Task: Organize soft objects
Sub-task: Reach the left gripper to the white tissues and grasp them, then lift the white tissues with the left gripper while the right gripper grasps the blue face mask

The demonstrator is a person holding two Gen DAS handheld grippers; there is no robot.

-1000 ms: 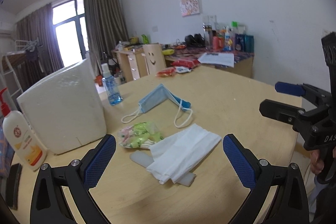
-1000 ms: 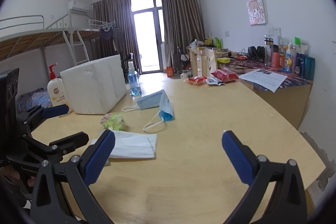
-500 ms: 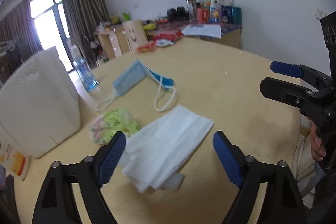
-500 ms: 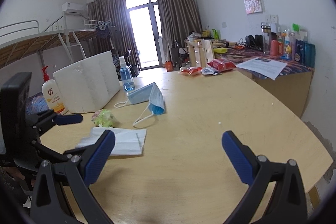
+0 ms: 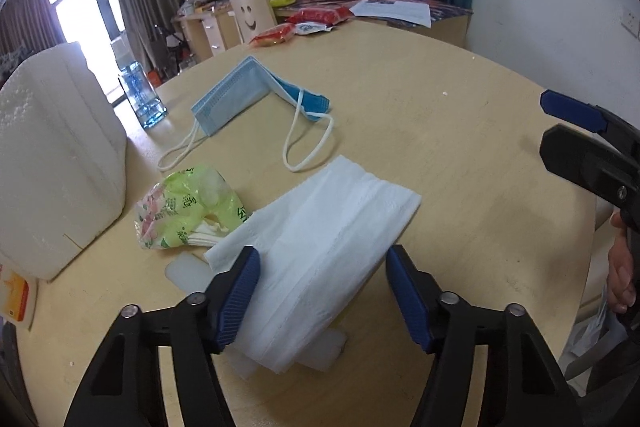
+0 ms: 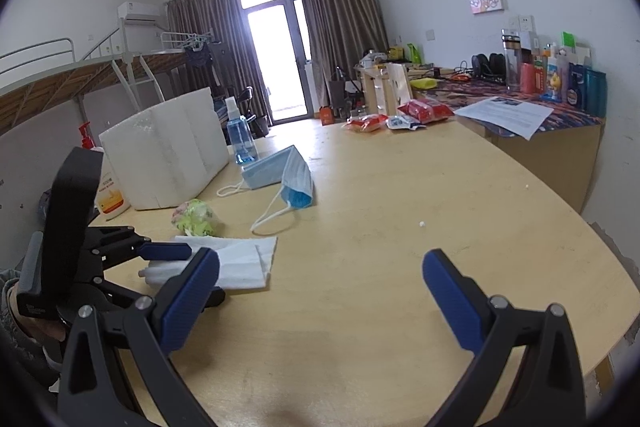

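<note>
A folded white tissue [image 5: 332, 227] lies on the wooden table [image 5: 460, 147], partly over a flat white foam strip [image 5: 184, 269]. My left gripper [image 5: 320, 259] straddles the tissue's near end, jaws closing. The left pad [image 5: 240, 291] sits against the tissue's edge, while the right pad [image 5: 408, 295] stands just clear of it. To the left lies a green tissue pack [image 5: 188, 207]. Further back, a blue face mask [image 5: 240, 95] rests with its loops loose. My right gripper [image 6: 320, 263] hovers open over bare table with nothing between its fingers.
A white foam box [image 5: 52, 155] stands at the left, with a blue spray bottle [image 5: 140, 95] behind it and a lotion bottle [image 6: 108, 187] beside it. Red snack packets [image 5: 320, 15] lie at the far edge. A person's hand [image 5: 620, 267] holds the right gripper.
My left gripper has come forward and down over the white tissue, tilting downward, and its jaws have narrowed around it. The right gripper has shifted only slightly and stays open.
</note>
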